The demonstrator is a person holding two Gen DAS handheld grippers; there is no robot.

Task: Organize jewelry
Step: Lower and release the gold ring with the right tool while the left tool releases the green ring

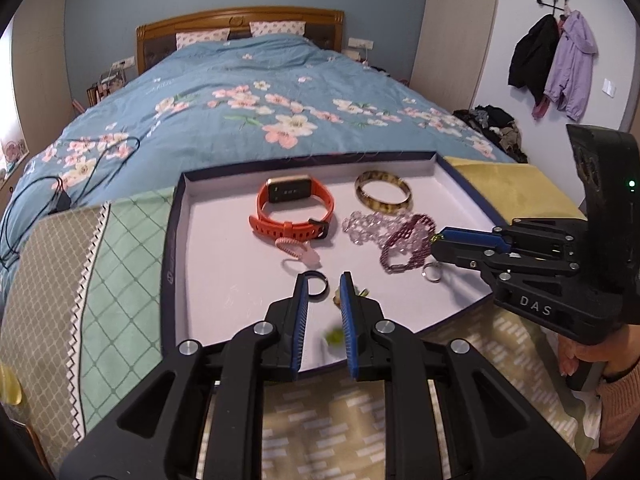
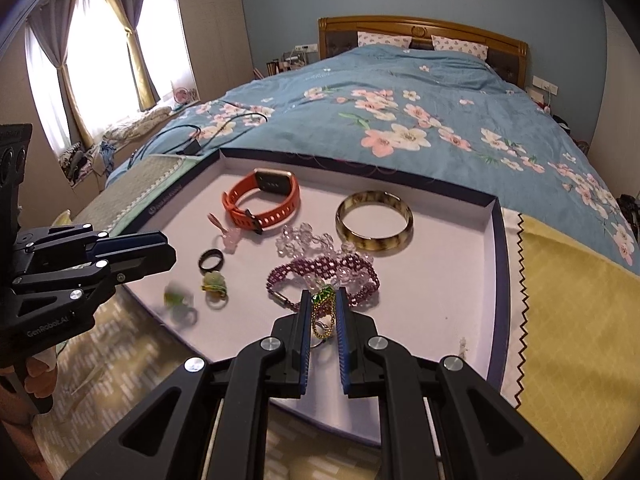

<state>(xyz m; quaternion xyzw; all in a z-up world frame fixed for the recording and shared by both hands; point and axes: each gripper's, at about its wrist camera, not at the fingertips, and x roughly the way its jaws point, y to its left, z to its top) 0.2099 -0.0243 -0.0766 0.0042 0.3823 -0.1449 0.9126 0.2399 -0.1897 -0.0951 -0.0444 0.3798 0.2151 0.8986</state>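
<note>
Above tray (image 2: 498, 240), right hand-held gripper (image 2: 323, 300) level.

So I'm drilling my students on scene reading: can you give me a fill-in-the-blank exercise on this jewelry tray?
1. The watch in the tray has an ____ strap.
2. The right gripper grips a ring with a ____ stone.
3. The left gripper has its jaws ____, holding nothing.
4. The mottled bangle lies to the ____ of the watch.

Missing words: orange; green; open; right
</note>
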